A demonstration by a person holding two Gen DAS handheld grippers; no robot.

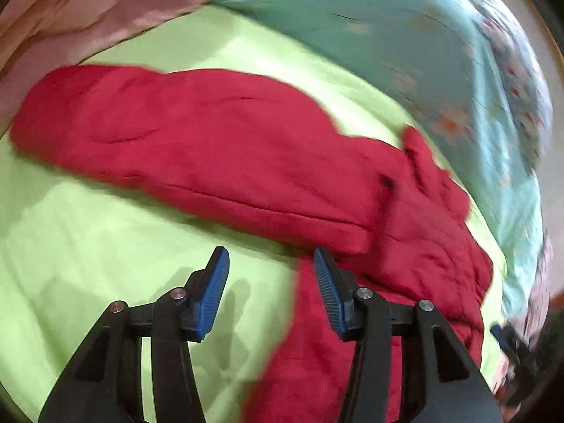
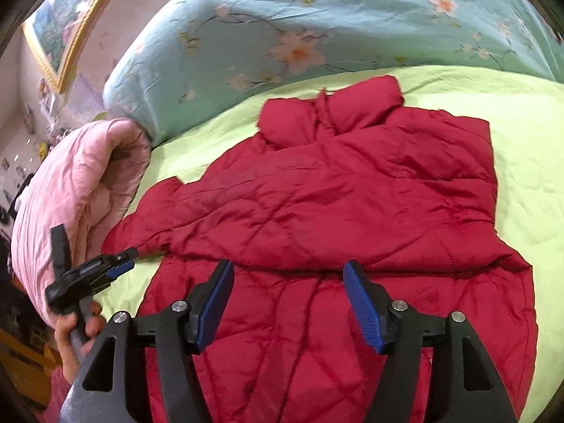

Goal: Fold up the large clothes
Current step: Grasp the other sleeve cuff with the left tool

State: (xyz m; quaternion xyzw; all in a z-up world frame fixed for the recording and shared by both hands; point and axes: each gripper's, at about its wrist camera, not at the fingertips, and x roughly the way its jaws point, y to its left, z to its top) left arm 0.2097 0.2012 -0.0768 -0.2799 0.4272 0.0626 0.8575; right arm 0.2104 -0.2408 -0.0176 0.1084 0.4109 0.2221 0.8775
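Your red quilted jacket (image 2: 345, 197) lies flat on the lime-green sheet (image 2: 528, 148) of the bed, filling the centre of the right wrist view, its collar (image 2: 335, 112) toward the top of the frame and its body running down to the bottom edge, so its long axis goes from top to bottom there. One sleeve (image 2: 148, 225) is stretched out to the left of the frame, ending near the pink quilt. In the left wrist view the jacket (image 1: 211, 148) runs across the frame from the left edge down to the lower right, with the sleeve forming a long red band over the green sheet (image 1: 70, 246). Your right gripper (image 2: 287, 275) hovers above the lower body of the jacket with its jaws apart and nothing clamped between the blue pads. Your left gripper (image 1: 271, 261) also has its jaws apart and empty, one pad over bare sheet and the other over red cloth; it also shows at the lower left of the right wrist view (image 2: 120, 264), by the sleeve end, held in your hand (image 2: 75, 338). A rolled pink quilt (image 2: 77, 190) sits at the left, a teal floral duvet (image 2: 317, 24) is bunched along the top of the bed, and a gold-framed picture (image 2: 67, 31) hangs on the wall at the upper left.
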